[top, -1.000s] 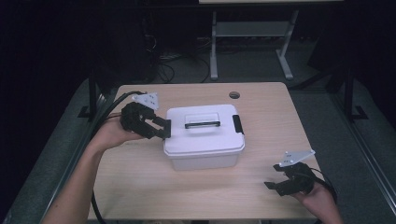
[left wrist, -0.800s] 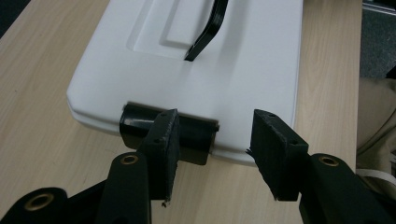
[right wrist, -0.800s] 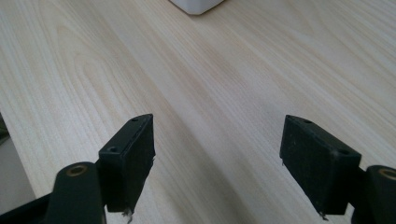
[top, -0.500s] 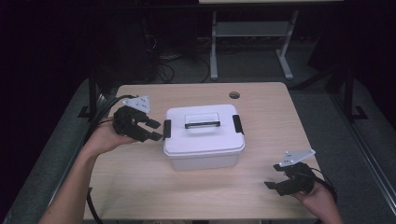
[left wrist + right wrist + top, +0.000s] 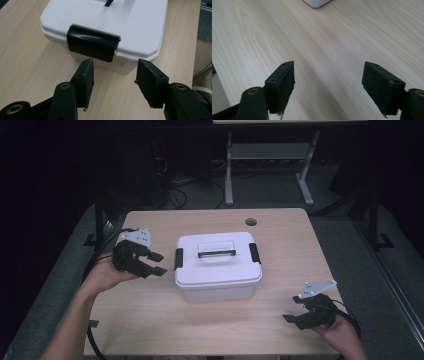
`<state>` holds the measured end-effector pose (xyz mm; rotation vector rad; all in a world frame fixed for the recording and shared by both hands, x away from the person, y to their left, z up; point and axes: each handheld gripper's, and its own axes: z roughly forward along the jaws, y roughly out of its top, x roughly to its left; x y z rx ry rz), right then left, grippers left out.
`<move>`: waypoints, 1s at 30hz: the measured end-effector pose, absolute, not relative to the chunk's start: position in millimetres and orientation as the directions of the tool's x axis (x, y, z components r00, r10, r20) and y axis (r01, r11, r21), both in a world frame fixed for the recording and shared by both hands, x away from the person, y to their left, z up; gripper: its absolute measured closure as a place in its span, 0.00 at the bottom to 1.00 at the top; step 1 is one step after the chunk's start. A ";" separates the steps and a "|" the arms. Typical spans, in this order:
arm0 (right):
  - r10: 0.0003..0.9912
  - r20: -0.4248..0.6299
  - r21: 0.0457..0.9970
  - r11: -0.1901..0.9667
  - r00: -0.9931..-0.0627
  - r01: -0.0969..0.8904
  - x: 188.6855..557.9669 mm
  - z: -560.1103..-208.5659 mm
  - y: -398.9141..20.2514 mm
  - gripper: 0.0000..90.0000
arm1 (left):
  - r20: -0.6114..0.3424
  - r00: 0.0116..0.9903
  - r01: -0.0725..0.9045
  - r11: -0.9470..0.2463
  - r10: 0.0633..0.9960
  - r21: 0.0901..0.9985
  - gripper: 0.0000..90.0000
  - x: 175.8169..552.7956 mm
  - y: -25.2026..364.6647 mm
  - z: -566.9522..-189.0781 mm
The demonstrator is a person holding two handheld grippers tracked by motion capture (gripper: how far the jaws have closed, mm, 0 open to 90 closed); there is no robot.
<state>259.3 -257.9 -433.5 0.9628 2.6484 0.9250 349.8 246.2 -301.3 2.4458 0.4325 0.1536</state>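
Observation:
A white lidded plastic box with a handle and two black side latches stands in the middle of the wooden table. My left gripper is just left of the box, open, its jaws having just been opening with nothing between them. In the left gripper view the left gripper points at the box's black left latch, a short gap away. My right gripper rests open near the table's front right corner, over bare wood in the right gripper view.
A round cable hole lies near the table's far edge. A white metal frame stands on the floor behind the table. Black cables trail off the table's left side. A corner of the box shows ahead of the right gripper.
My left gripper has drawn back to the left, away from the box's left latch, and sunk a little, with its jaws wider apart. The right gripper has stayed where it was.

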 end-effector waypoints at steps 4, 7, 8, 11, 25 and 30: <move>0.629 0.043 0.610 0.599 -0.776 0.519 259.6 -433.7 -257.8 0.29 | 0.001 0.936 0.278 -0.739 0.352 0.613 0.52 347.6 249.9 -304.1; 0.630 0.046 0.609 0.597 -0.775 0.522 259.4 -433.6 -257.0 0.29 | -0.006 0.930 0.294 -0.731 0.369 0.615 0.51 344.9 255.9 -310.5; 0.630 0.046 0.609 0.597 -0.775 0.522 259.4 -433.6 -257.0 0.29 | -0.006 0.930 0.294 -0.731 0.369 0.615 0.51 344.9 255.9 -310.5; 0.626 0.043 0.608 0.602 -0.778 0.518 259.1 -433.7 -256.5 0.29 | -0.012 0.927 0.301 -0.727 0.374 0.618 0.50 342.1 260.8 -315.2; 0.623 0.046 0.603 0.606 -0.781 0.519 259.2 -434.6 -253.5 0.28 | -0.017 0.917 0.321 -0.709 0.399 0.628 0.49 333.2 277.0 -323.4; 0.623 0.041 0.605 0.607 -0.781 0.515 259.5 -434.6 -253.8 0.28 | -0.023 0.915 0.327 -0.707 0.403 0.626 0.48 332.2 278.1 -326.5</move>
